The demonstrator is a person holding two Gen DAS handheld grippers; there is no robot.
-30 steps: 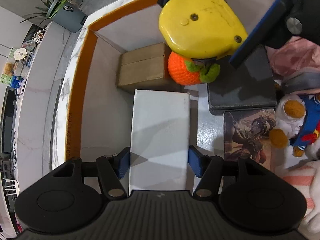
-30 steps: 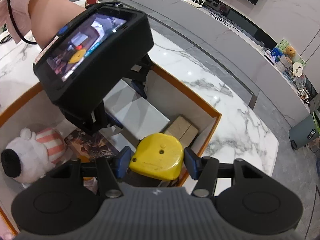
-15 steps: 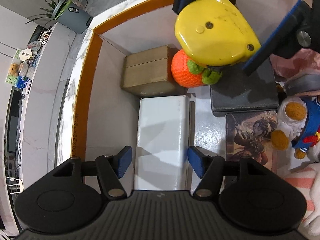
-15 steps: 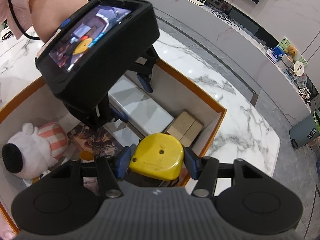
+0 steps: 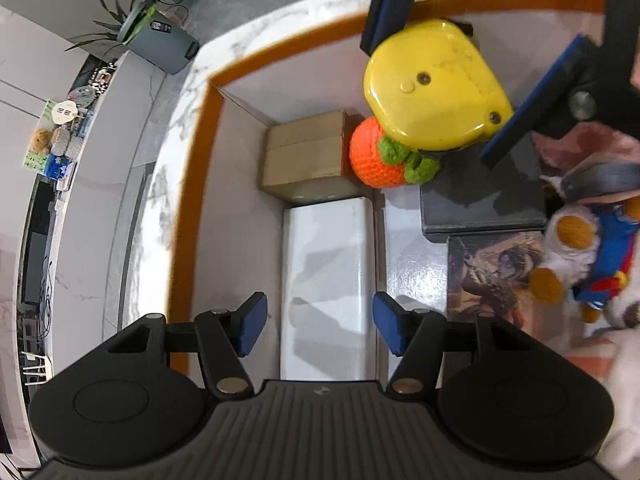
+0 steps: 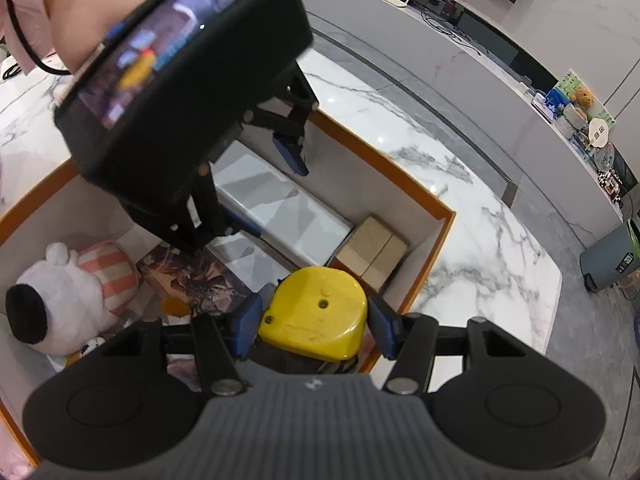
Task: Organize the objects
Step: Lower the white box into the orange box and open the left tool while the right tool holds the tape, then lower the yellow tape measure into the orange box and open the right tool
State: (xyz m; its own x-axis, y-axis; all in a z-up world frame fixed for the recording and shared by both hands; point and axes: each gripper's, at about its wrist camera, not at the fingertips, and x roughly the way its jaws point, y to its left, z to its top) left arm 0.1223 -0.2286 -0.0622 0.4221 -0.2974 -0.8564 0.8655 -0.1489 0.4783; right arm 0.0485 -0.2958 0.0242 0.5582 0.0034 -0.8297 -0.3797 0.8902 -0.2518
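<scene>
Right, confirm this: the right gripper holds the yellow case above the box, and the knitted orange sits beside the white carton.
Wrong neighbour. In the left wrist view the knitted orange sits beside the brown cardboard box, not the white carton. The right gripper does hold the yellow case.

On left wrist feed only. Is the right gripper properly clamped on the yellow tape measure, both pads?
Observer: Yes. The right wrist view shows the right gripper closed against both sides of the yellow tape measure, which it holds clear of the things below.
Operator: White fuzz at my lower right, what is it?
Observer: A white plush dog with a black nose and a pink striped top, lying in the orange-rimmed box.
</scene>
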